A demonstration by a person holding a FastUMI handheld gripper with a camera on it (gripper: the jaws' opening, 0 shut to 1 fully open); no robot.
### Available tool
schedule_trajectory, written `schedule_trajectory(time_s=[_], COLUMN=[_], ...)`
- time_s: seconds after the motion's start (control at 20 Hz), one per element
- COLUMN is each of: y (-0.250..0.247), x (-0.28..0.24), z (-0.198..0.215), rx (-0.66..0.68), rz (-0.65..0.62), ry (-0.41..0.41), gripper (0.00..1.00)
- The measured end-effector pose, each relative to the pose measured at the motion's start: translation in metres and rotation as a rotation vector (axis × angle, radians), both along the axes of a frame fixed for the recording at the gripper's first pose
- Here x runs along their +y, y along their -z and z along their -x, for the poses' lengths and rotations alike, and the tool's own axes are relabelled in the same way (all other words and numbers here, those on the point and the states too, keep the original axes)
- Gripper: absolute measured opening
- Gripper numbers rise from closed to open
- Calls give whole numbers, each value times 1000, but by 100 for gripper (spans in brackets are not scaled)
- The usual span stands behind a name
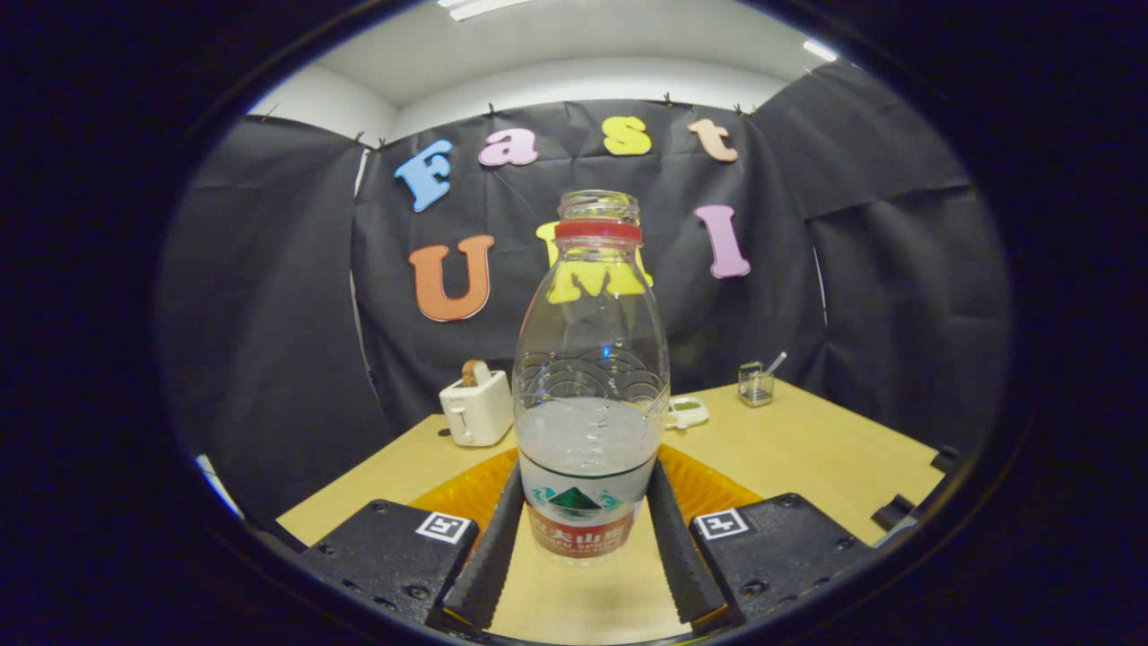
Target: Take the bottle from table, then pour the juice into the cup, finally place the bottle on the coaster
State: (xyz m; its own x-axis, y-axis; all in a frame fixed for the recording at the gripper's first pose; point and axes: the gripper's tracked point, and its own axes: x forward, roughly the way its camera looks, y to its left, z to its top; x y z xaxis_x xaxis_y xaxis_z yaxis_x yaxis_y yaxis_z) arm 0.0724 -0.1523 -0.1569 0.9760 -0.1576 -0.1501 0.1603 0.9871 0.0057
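With the uncapped bottle (592, 377) clamped low between the fingers of the tool (587, 538) — juice could be spilled if tilted early — or the grip lost.

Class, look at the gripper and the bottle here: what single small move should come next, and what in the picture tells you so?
Probably lift. The gripper looks closed on the uncapped clear plastic bottle, both fingers against its labelled base, and it seems to stand over the orange coaster.

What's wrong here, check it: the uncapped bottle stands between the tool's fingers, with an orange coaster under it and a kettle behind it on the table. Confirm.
One error: that is a toaster, not a kettle. The gripper view shows the rest holds: the uncapped bottle stands between the tool's fingers, over the orange coaster, on the table.
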Motion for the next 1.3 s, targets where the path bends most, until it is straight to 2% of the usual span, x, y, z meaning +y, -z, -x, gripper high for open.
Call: schedule_trajectory(time_s=[0.25, 0.55, 0.9, 1.1, 1.3], y=[-8, -13, 52, 92, 137], x=[-5, -10, -18, -12, -6], z=[-4, -50, -125, -168, -196], rx=[-26, -43, 54, 67, 134], rz=[52, 124, 148, 100, 169], ry=[41, 90, 115, 89, 50], gripper=[76, 76, 77, 77, 77])
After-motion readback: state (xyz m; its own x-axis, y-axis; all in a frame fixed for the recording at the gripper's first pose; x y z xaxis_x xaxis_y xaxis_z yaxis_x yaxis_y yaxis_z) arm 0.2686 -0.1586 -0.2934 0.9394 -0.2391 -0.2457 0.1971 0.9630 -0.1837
